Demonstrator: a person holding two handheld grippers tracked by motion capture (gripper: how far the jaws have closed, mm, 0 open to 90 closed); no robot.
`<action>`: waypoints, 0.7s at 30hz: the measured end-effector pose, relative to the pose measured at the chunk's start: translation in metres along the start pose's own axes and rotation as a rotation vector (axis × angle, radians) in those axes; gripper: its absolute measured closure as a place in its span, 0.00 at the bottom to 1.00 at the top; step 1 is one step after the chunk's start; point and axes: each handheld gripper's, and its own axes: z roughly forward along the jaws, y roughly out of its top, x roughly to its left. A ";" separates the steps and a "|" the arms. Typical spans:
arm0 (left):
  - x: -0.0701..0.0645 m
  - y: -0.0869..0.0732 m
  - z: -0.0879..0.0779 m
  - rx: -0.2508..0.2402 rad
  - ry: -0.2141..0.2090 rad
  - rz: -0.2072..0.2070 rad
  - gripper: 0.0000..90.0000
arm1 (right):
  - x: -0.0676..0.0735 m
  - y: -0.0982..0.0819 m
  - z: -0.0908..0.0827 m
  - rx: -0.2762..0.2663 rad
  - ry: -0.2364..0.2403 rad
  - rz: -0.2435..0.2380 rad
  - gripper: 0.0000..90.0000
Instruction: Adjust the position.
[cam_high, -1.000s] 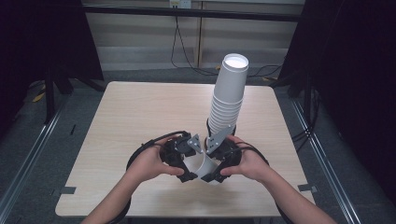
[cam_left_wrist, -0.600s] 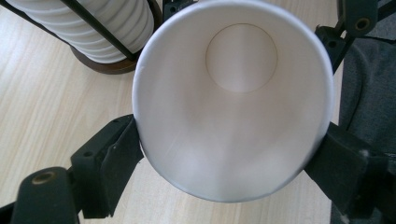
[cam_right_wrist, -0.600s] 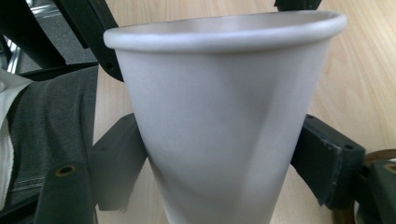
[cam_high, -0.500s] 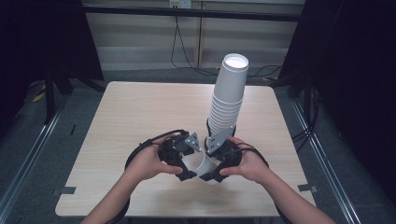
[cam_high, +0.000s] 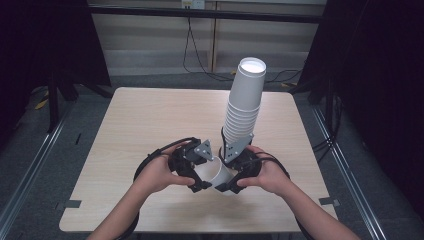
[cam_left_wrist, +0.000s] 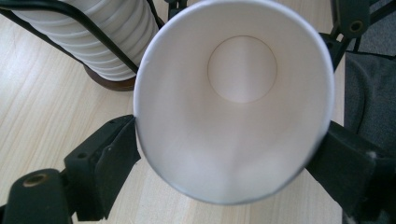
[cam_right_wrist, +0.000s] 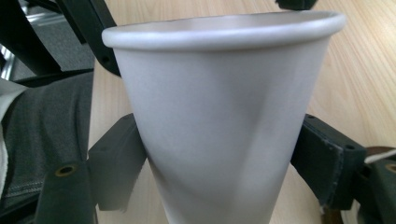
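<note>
Light wood bench (cam_high: 150, 125), dark surround. A single white paper cup (cam_high: 216, 175) is held just above the near edge between both tools. Left tool (cam_high: 200, 172): jaws have just been opening, pads apparently still touching the rim. Right tool (cam_high: 227, 175): clamped on the dented cup wall. Cup stack (cam_high: 245, 100) stands just behind.

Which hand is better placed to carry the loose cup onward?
Right. The right gripper clamps the cup by its wall, denting it. The left gripper sits at the rim, and its jaws have just been opening.
</note>
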 end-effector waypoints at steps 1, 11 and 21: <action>0.000 0.000 -0.001 0.001 0.005 -0.005 0.14 | 0.000 0.000 0.000 0.000 -0.004 -0.001 0.25; 0.003 -0.007 -0.003 0.006 -0.014 -0.030 0.14 | -0.002 -0.007 -0.005 -0.013 -0.001 0.017 0.25; 0.006 -0.017 -0.006 0.006 -0.003 -0.052 0.15 | -0.007 -0.017 -0.011 -0.049 -0.007 0.053 0.24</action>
